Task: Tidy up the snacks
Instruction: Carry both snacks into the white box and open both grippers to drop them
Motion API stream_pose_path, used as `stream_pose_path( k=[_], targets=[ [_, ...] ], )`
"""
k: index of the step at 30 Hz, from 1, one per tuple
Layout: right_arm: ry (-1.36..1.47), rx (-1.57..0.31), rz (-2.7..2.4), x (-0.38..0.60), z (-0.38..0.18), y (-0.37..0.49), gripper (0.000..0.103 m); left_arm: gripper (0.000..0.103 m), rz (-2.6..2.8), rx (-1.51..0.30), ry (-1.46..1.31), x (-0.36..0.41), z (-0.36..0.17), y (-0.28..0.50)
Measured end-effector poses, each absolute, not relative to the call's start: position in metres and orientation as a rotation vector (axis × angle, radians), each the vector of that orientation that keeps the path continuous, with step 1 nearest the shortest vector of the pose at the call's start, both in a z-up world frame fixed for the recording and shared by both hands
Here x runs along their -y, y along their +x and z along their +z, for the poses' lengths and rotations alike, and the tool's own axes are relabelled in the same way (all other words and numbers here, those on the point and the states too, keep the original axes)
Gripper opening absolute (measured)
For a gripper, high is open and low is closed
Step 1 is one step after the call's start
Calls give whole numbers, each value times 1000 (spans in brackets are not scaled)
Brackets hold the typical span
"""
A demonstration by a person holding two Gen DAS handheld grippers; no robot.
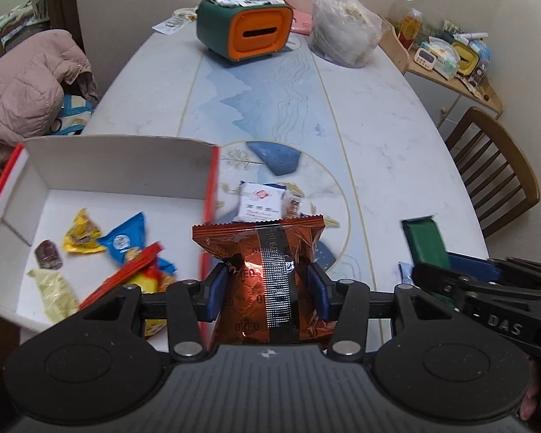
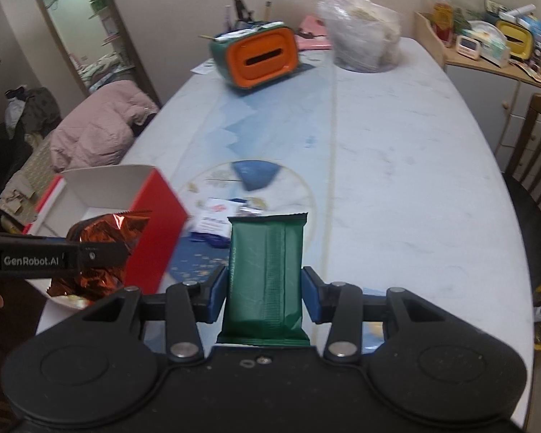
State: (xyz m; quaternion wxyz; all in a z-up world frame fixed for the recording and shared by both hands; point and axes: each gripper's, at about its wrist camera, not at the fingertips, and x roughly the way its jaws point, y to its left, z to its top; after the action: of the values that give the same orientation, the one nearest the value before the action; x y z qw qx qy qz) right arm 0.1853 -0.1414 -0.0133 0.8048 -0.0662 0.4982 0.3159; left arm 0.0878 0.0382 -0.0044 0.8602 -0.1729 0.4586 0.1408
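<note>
Left wrist: Oreo pack (image 1: 270,270) (upright) within left gripper (image 1: 269,290).

My left hand-held gripper (image 1: 270,288): black ribbed body, blue pads (image 1: 216,290), silver screws; right hand-held gripper (image 2: 263,294) identical.

Grippers: two, left gripper (image 1: 268,290) and right gripper (image 2: 262,294)
Held packets: two, orange Oreo packet (image 1: 267,270) and green packet (image 2: 265,278)
Boxes: one red-and-white box (image 1: 119,166)
Wrapped snacks counted in box: about six
White packets on table: one (image 1: 261,205)
Orange-fronted organizers: one (image 1: 245,29)
Plastic bags: one (image 1: 342,32)
</note>
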Motion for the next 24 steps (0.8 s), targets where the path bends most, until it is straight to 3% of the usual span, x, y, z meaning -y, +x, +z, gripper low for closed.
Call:
stream_pose_path(
  k=[24],
  targets=[
    [-272, -1038, 854, -24, -17, 119, 42, 47, 486, -945, -370, -179, -11, -2]
  ],
)
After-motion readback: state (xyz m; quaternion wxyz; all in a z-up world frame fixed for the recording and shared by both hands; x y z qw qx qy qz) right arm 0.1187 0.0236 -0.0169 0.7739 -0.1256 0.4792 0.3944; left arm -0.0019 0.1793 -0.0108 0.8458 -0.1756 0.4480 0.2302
